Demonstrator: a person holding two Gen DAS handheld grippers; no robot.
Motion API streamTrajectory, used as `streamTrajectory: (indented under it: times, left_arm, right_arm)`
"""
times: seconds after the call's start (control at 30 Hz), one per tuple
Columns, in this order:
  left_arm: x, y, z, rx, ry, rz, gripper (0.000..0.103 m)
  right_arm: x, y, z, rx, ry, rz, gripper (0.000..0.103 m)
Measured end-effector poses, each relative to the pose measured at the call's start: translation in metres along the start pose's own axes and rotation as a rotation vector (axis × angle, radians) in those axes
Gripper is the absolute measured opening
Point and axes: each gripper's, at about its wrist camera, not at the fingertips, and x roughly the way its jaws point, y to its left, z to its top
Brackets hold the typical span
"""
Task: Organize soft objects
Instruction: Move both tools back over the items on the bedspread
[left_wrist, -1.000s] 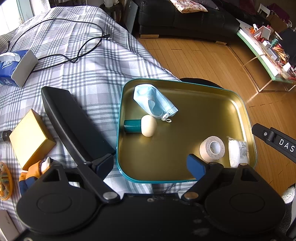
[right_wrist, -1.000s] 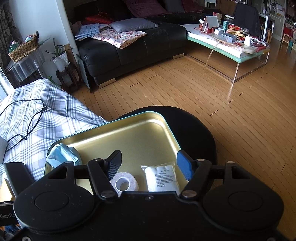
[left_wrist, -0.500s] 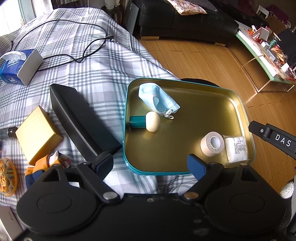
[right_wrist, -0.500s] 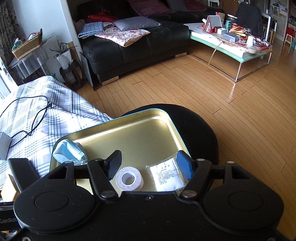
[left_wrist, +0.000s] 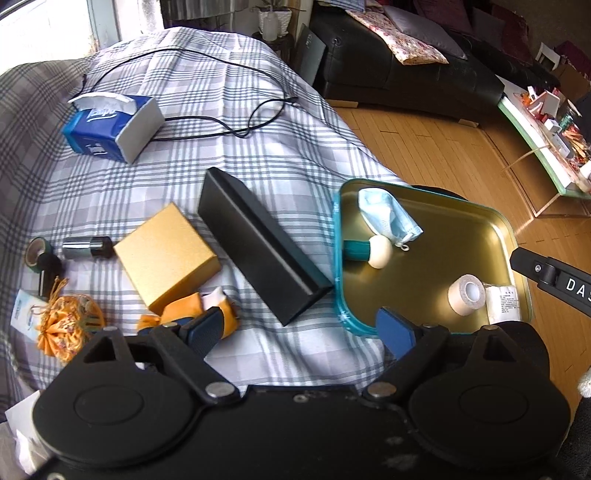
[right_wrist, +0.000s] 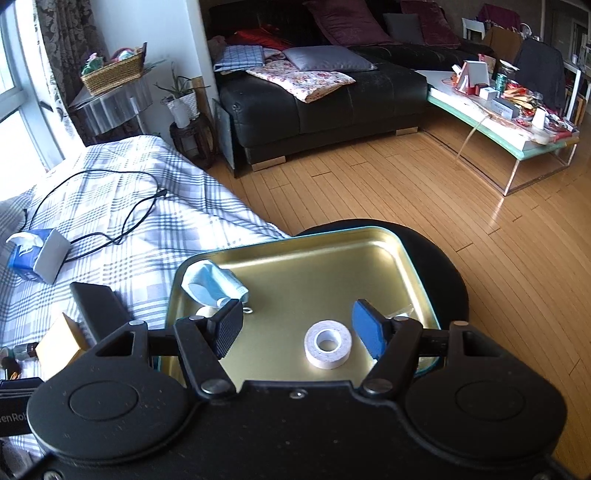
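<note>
The left gripper (left_wrist: 301, 326), jaws spread and empty, hangs over the bed; the orange cloth (left_wrist: 192, 314) lies at its nine o'clock, touching the left finger. The right gripper (right_wrist: 297, 328), also spread, waits over the tray (right_wrist: 406, 258), farther off.

You see a tin tray (left_wrist: 476, 225), glossy gold metal inside, teal painted rim; face mask (left_wrist: 388, 216) of soft pleated blue cloth; tape roll (right_wrist: 327, 344) matt white, fabric-like; bedsheet (left_wrist: 207, 110) of woven plaid cloth; gold box (left_wrist: 166, 256) with faint metallic sheen; black box (left_wrist: 258, 240) matt, smooth; floor (right_wrist: 406, 184) of polished wood.
</note>
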Motion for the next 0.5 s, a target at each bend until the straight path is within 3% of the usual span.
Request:
streamTrajectory:
  times: [0.5]
  left_arm:
    - [-0.051,0.094,-0.038,-0.164,-0.070,0.113,0.092]
  right_arm:
    - [-0.023,0.110,-0.029,-0.234,0.046,0.164,0.064]
